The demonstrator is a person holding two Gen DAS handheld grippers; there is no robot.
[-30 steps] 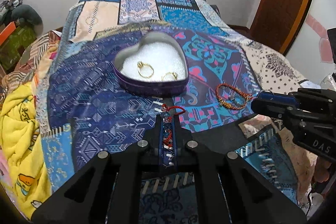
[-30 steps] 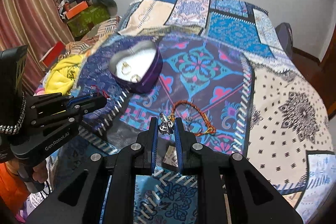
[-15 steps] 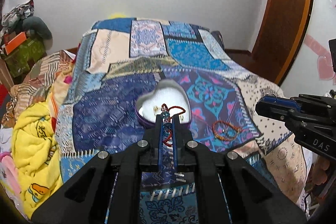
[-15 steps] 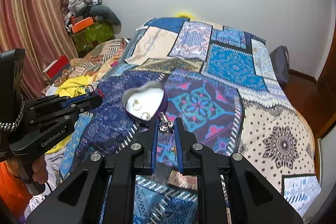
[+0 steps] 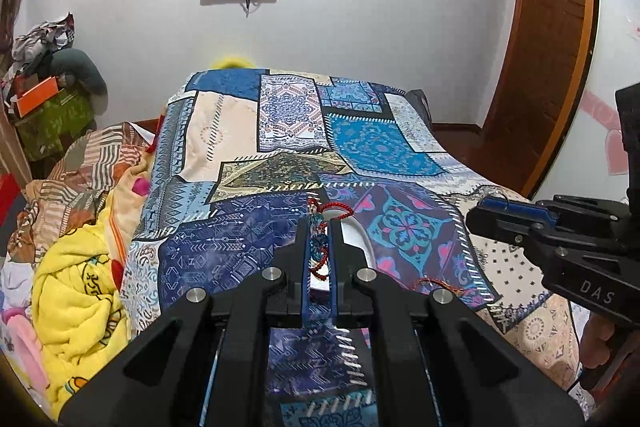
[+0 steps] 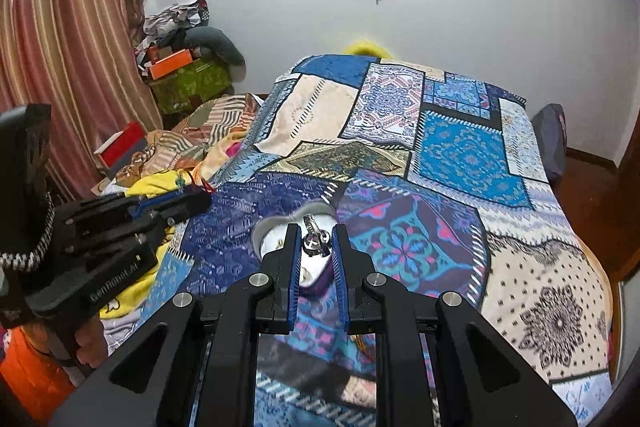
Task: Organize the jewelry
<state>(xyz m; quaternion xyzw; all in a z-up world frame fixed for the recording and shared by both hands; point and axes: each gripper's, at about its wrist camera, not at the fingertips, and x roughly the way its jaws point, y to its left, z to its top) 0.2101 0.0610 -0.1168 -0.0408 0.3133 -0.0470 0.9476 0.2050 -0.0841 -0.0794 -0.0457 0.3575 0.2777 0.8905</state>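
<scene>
My left gripper (image 5: pixel 319 227) is shut on a red beaded bracelet (image 5: pixel 320 217), whose loop sticks out past the fingertips. My right gripper (image 6: pixel 316 235) is shut on a silver ring (image 6: pixel 314 241). Both are held high above the bed. The heart-shaped tin (image 6: pixel 276 231) with a white lining lies on the quilt below, mostly hidden behind the fingers; it also shows in the left wrist view (image 5: pixel 358 235). An orange bracelet (image 5: pixel 440 283) lies on the quilt right of the tin. The right gripper shows in the left wrist view (image 5: pixel 476 215), the left gripper in the right wrist view (image 6: pixel 200 199).
A patchwork quilt (image 6: pixel 460 155) covers the bed. A yellow blanket (image 5: pixel 76 291) and striped bedding (image 5: pixel 80 171) lie at the left edge. A wooden door (image 5: pixel 548 47) stands at the right. Boxes and clothes (image 6: pixel 180 67) are piled by the curtain.
Both grippers have risen and pulled back from the bed, each keeping its piece. The tin and the orange bracelet look smaller and sit lower in the views.
</scene>
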